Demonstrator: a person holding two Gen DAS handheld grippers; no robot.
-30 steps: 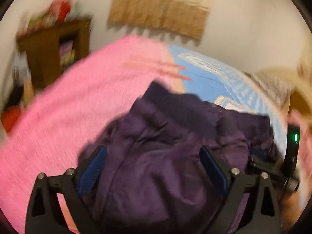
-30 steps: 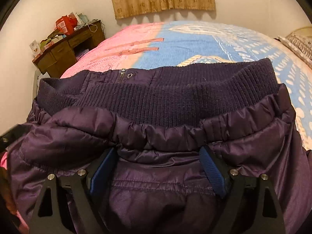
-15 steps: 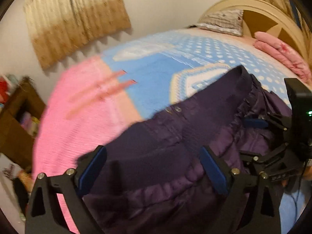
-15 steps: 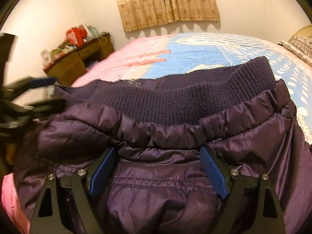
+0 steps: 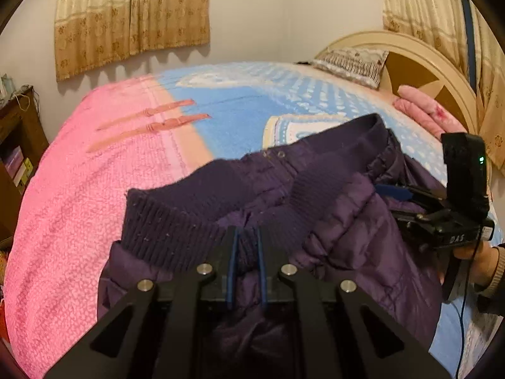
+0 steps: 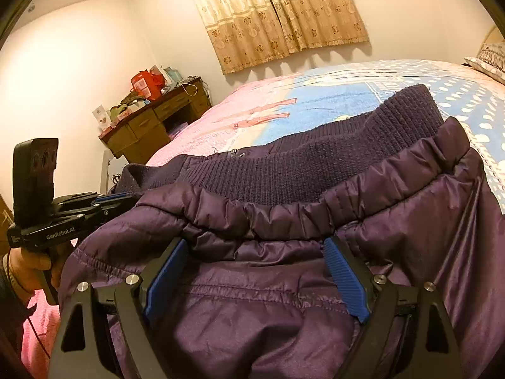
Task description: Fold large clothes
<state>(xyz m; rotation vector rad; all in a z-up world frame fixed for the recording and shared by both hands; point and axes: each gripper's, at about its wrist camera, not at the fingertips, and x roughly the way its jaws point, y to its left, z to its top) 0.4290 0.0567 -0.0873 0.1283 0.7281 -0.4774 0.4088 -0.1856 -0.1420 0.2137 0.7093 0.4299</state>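
A dark purple padded jacket (image 5: 347, 221) with a ribbed knit hem lies bunched on the bed (image 5: 94, 189), hem towards the far side. My left gripper (image 5: 246, 237) is at the hem's left part. Its jaws are closing and the blue pads pinch a fold of the ribbed hem. In the right wrist view the left gripper (image 6: 116, 197) meets the jacket (image 6: 284, 189) at its left corner. My right gripper (image 6: 254, 252) stands wide open with puffy jacket fabric bulging between its fingers, just below the gathered seam. From the left wrist view the right gripper (image 5: 388, 202) sits at the jacket's right side.
The bed cover is pink on the left and blue with white dots on the right. A pillow (image 5: 353, 60), a folded pink quilt (image 5: 423, 110) and a curved headboard (image 5: 419, 63) lie at the far right. A cluttered wooden desk (image 6: 157, 120) stands beside the bed.
The left gripper's jaws went from wide apart to pinched on the ribbed hem while its view swung towards the headboard. The right gripper stayed wide open over the jacket.
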